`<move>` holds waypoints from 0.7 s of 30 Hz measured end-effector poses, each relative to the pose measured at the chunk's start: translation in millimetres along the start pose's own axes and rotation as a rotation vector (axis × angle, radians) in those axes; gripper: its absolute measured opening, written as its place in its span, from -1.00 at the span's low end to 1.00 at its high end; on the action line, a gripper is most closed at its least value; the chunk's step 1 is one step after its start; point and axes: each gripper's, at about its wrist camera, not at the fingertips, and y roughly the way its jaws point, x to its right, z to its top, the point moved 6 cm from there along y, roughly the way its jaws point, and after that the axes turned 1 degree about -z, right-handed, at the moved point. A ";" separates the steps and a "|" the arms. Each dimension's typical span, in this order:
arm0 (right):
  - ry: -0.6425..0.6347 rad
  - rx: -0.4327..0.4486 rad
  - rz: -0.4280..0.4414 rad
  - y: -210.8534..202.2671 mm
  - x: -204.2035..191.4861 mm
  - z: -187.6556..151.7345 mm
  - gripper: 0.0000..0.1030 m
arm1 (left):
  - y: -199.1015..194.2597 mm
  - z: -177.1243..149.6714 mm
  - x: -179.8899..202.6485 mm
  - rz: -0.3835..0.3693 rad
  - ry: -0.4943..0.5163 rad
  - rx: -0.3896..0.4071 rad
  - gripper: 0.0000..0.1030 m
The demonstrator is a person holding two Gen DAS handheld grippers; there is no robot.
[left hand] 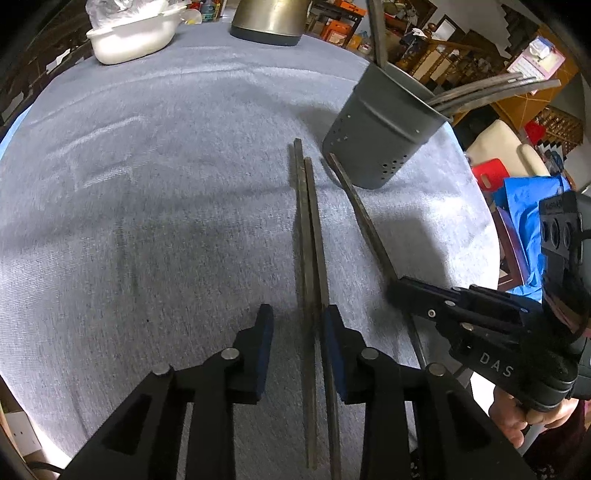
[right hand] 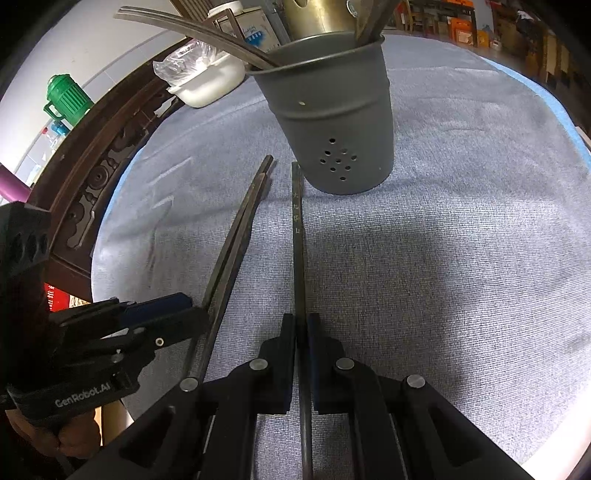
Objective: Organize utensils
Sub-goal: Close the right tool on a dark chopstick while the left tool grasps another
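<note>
Black jaws with blue pads fill the lower part of both wrist views. Between the pads of the left gripper (left hand: 297,325) a pair of dark chopsticks (left hand: 309,236) is seen, lying side by side on the cloth. The jaws stand partly open; the right pad lies against the nearer stick, while a gap is left at the left pad, so a firm grip cannot be told. The right gripper (right hand: 301,325) is closed almost fully on a single chopstick (right hand: 298,229), which is pressed between the two pads and runs straight forward from them. Small characters are printed on this stick near its far end.

Seen from the left gripper, the right gripper (left hand: 406,286) is just to its right, and a hand (left hand: 524,424) is seen at its handle. Seen from the right gripper, the left gripper (right hand: 195,314) is just to its left, with the pair of chopsticks (right hand: 236,240) at its tip.

Ahead of both tools a grey perforated utensil holder (right hand: 332,122) stands upright on the blue-grey tablecloth (right hand: 443,240). The far end of the single chopstick lies just beside its base. Several long utensils (right hand: 207,31) are already leaning out of the holder over its rim.

Farther away, beyond the holder, a metal pot (left hand: 271,18) and a white dish (left hand: 133,37) with clear plastic in it are placed near the far edge of the table.
</note>
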 end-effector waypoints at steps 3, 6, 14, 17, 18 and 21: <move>-0.002 0.002 0.002 -0.5 0.5 -0.3 -0.82 | 0.7 6.7 -4.5 -0.005 -0.010 0.000 -0.48; -0.004 0.008 0.000 -0.3 0.1 -0.5 -0.82 | 4.3 16.5 -4.2 0.012 -0.011 0.005 -0.48; -0.001 0.012 0.001 0.4 -0.5 -0.7 -0.82 | 14.9 49.9 -1.9 0.020 -0.007 0.028 -0.48; -0.001 0.013 0.002 0.5 -0.1 -0.6 -0.82 | 15.7 56.3 -2.8 0.027 -0.016 0.026 -0.47; 0.001 0.014 0.003 0.4 -0.1 -0.5 -0.82 | 16.9 59.5 -2.1 0.035 -0.011 0.027 -0.48; 0.002 0.016 0.005 0.1 -0.2 -0.7 -0.82 | 21.0 69.6 1.5 0.065 0.014 0.035 -0.48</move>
